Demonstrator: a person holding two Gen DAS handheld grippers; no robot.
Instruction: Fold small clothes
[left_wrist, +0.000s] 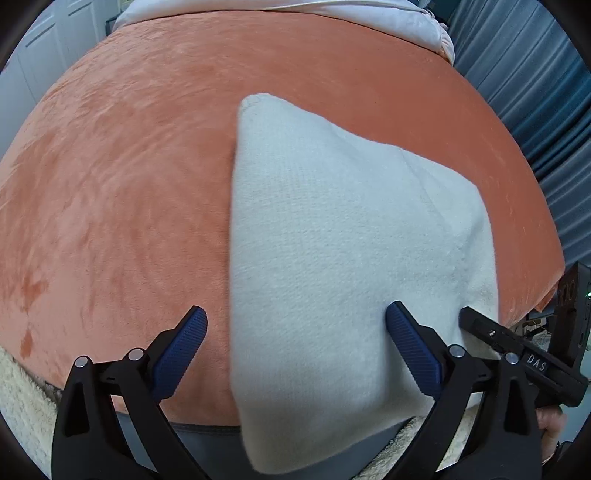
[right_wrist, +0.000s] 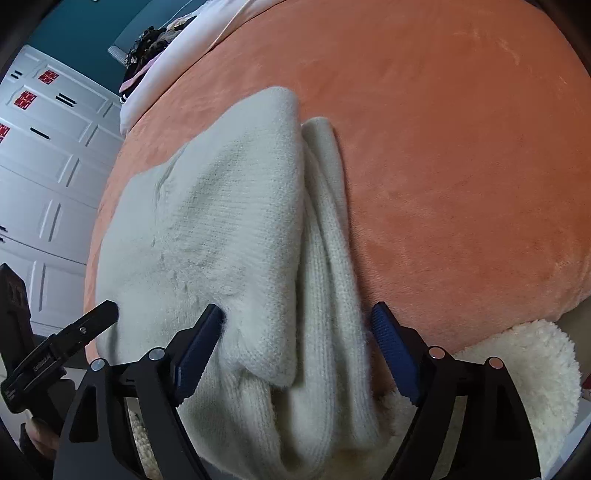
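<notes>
Left wrist view: left claw (left_wrist: 297, 319) spread wide, nothing between its blue fingertips (left_wrist: 397, 314). Left pad over bare orange blanket (left_wrist: 129, 184), right pad over the cream knit garment (left_wrist: 332, 240); contact with the fabric cannot be told. Garment folded into a broad panel, flat on the blanket, its straight left edge running from a rounded far corner down toward the camera, near end hanging over the bed's front edge. A fold line visible on the right part of the panel. At the lower right, the right claw's black finger (left_wrist: 476, 321) resting on or just over the garment's right border. Beyond the blanket, white bedding (left_wrist: 295, 14) at the far edge and a blue curtain (left_wrist: 535, 110) to the right. Fluffy cream fleece (left_wrist: 22, 398) at the lower left, under the blanket's edge.

Right wrist view: right claw (right_wrist: 297, 321) wide apart too — gripping nothing, the garment (right_wrist: 221, 221) lying between and under its pads (right_wrist: 380, 325). Left pad close against the folded top layer, right pad just beside a ribbed, bunched strip along the garment's right side. Top layer's thick folded edge sitting over that strip. Blanket (right_wrist: 461, 166) stretching off to the right, fleece (right_wrist: 535, 369) at the lower right. At the lower left, the left claw's black finger (right_wrist: 99, 314) near the garment's left border. White panelled doors (right_wrist: 48, 184) with red marks behind, on the left.
</notes>
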